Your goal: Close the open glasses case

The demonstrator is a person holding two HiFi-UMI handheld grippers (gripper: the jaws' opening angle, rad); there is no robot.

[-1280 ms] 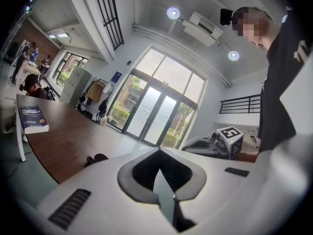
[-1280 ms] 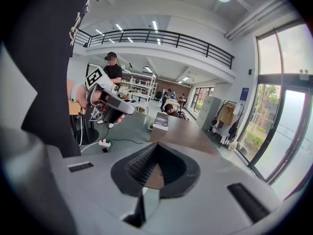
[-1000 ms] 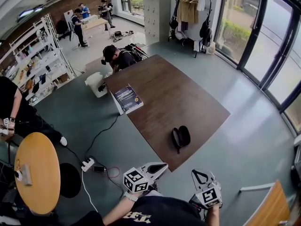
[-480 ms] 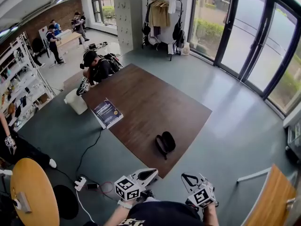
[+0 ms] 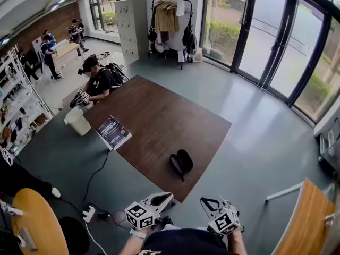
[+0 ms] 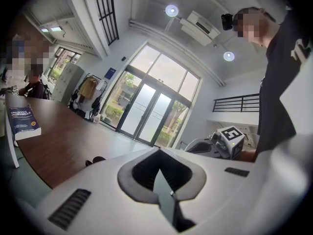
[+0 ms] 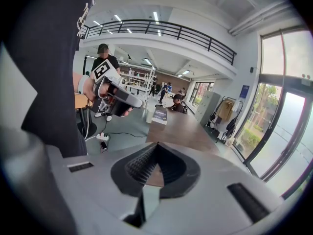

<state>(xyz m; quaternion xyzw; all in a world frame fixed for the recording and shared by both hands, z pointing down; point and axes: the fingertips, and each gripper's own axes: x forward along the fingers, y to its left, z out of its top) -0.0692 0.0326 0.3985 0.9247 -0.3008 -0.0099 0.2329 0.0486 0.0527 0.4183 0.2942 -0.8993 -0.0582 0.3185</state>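
Black oval glasses case (image 5: 181, 162) lies open on brown wooden bench (image 5: 159, 116), beyond left claw (image 5: 169, 196) and right claw (image 5: 204, 201) (both pinched together)

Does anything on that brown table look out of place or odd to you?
Only small things: the black glasses case lies open near the front edge of the table, and the book seems to jut slightly over its left edge. Nothing looks spilled or broken.

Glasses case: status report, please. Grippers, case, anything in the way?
Left gripper shut, empty. Right gripper shut, empty. Both short of the table. Glasses case open, untouched, near the table's front edge. Nothing in the way.
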